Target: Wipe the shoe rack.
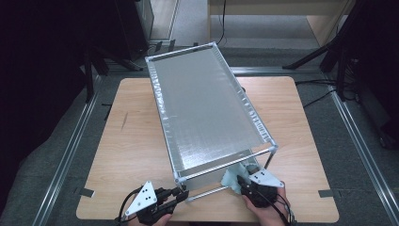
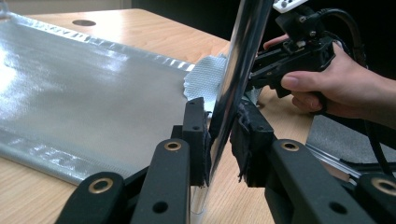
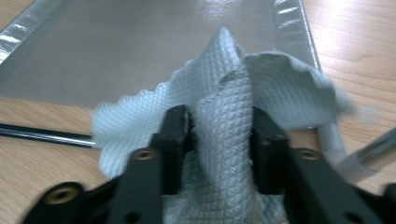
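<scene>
No readable writing. Left gripper [image 2: 219, 140], held low at the near table [image 1: 122, 141] edge, jaws clamped on the rack's [image 1: 207, 108] chrome corner post [image 2: 233, 88]. Right gripper [image 3: 217, 135], hand partly cut off at the frame bottom, pinches the bunched grey cloth [image 3: 224, 107] lying at the rack's near right corner; cloth edges blurred

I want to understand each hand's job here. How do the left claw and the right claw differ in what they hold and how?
The left claw is clamped on a shiny metal post of the rack; the right claw has a pale waffle-textured cloth bunched between its jaws. The left grips something rigid and upright, the right something soft and crumpled. Both work at the rack's near end.
</scene>
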A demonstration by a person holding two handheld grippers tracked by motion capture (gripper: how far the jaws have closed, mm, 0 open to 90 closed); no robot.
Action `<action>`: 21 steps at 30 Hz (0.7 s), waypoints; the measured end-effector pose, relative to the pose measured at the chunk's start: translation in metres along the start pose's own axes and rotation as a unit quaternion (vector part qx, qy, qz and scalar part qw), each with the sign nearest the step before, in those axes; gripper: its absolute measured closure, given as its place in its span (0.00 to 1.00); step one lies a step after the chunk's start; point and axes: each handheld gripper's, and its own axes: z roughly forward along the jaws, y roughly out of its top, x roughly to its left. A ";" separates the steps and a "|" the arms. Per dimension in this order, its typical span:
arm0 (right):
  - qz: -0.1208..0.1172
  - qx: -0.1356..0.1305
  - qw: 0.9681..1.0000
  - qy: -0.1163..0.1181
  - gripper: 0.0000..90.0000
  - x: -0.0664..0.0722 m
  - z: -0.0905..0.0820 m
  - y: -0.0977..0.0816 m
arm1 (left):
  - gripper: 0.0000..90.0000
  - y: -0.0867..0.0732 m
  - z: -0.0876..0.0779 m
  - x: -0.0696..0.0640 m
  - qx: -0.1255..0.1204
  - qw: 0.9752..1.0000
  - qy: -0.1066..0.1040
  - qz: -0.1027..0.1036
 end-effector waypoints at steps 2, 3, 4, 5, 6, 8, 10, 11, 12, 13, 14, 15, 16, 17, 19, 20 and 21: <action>0.001 0.004 1.000 0.000 0.81 0.001 0.001 0.001 | 0.88 0.000 0.000 0.000 0.002 1.000 0.000 0.002; 0.001 0.005 1.000 -0.002 0.83 0.000 0.001 0.002 | 0.88 0.001 0.000 0.000 0.004 1.000 -0.001 0.003; 0.000 0.006 1.000 -0.013 0.84 0.000 0.001 0.003 | 0.89 0.001 0.001 0.000 0.006 1.000 0.000 0.004; -0.002 0.005 0.999 -0.033 0.85 -0.001 0.002 0.004 | 0.89 0.001 0.001 0.000 0.006 1.000 0.000 0.004; 0.001 0.003 0.998 -0.055 0.85 -0.003 0.002 0.005 | 0.89 0.001 0.001 0.000 0.006 1.000 0.000 0.003; 0.012 0.001 0.997 -0.082 0.86 -0.008 0.003 0.005 | 0.89 0.001 0.002 -0.001 0.005 1.000 0.001 0.002; 0.015 0.003 0.997 -0.082 0.86 -0.008 0.004 0.004 | 0.89 0.001 0.003 -0.002 0.005 1.000 0.001 0.000; 0.013 0.003 0.996 -0.084 0.86 -0.006 0.005 0.004 | 0.89 0.001 0.003 -0.002 0.006 1.000 0.000 -0.001; 0.011 0.003 0.997 -0.082 0.86 -0.004 0.006 0.004 | 0.89 0.001 0.003 -0.002 0.006 1.000 -0.001 -0.001; 0.013 0.003 0.997 -0.074 0.86 -0.001 0.006 0.004 | 0.89 0.001 0.003 -0.002 0.006 1.000 -0.001 -0.001; 0.015 0.003 0.998 -0.064 0.86 0.003 0.007 0.004 | 0.89 0.001 0.004 -0.002 0.006 1.000 -0.003 -0.001; 0.013 0.002 0.998 -0.054 0.86 0.008 0.008 0.005 | 0.89 0.001 0.005 -0.003 0.005 1.000 -0.003 -0.003; 0.010 0.002 0.999 -0.046 0.86 0.015 0.009 0.005 | 0.89 0.002 0.007 -0.005 0.006 1.000 -0.005 -0.002; 0.004 0.001 0.999 -0.036 0.86 0.022 0.011 0.005 | 0.89 0.002 0.008 -0.007 0.006 1.000 -0.006 0.000; -0.009 0.000 1.000 -0.014 0.86 0.039 0.014 0.005 | 0.89 0.002 0.012 -0.010 0.006 1.000 -0.007 0.001; -0.015 -0.001 1.000 0.000 0.86 0.047 0.015 0.005 | 0.89 0.002 0.012 -0.011 0.007 1.000 -0.007 0.003; -0.022 -0.001 1.000 0.016 0.86 0.056 0.017 0.005 | 0.89 0.002 0.013 -0.012 0.007 1.000 -0.007 0.004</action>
